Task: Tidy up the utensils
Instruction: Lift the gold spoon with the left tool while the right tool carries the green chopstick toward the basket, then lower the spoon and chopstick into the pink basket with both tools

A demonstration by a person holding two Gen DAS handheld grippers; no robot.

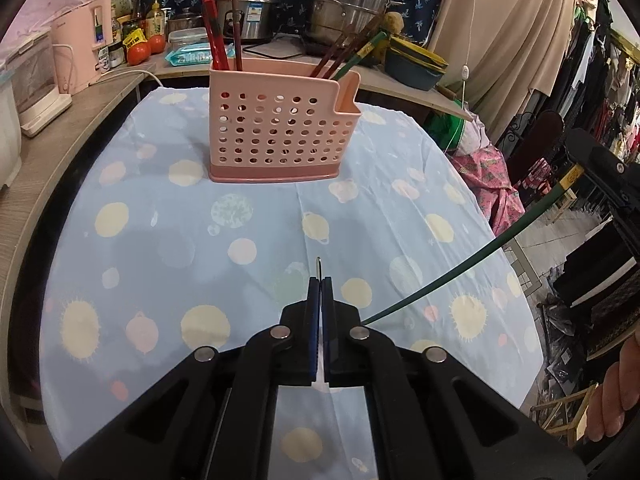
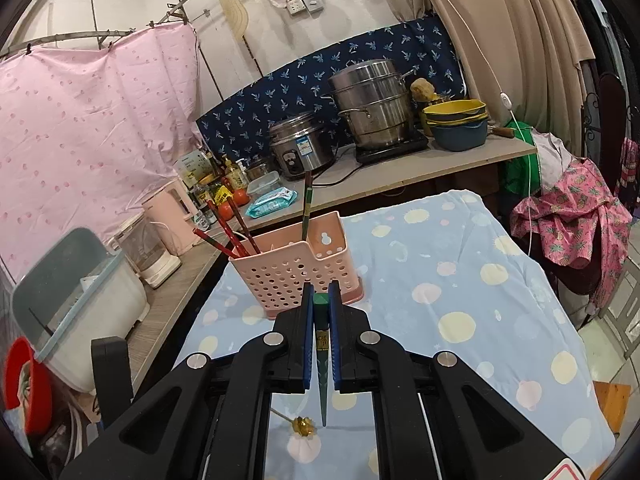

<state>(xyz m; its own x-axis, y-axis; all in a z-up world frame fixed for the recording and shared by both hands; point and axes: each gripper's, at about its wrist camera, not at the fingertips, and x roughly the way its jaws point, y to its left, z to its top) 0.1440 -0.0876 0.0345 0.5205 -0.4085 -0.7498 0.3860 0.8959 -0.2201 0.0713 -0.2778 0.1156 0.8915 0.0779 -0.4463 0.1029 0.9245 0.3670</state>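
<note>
Far left in the pink utensil holder (image 1: pixel 276 132): red chopsticks (image 1: pixel 212 28) leaning up out of the left compartment, with one brown stick beside them. In the right compartment, brown chopsticks (image 1: pixel 340 50) and a green one, all tilted to the right. Holder upright at the far middle of the tabletop, on a pale blue spotted cloth (image 1: pixel 160 240).

Near centre, left gripper (image 1: pixel 320 280) low over the cloth, well apart from the holder, jaws together and pinching a thin metal utensil (image 1: pixel 319 267); only its slim rounded tip visible past the jaws, so cannot tell what kind.

To the right, a green chopstick (image 1: pixel 460 264) slanting across the near right of the cloth, thin end hanging just right of the left gripper, thick end up at the right gripper (image 2: pixel 321 288). Jaws there clamped on it close to its thick end. Bottom right, part of a person's hand (image 1: pixel 624 392).
</note>
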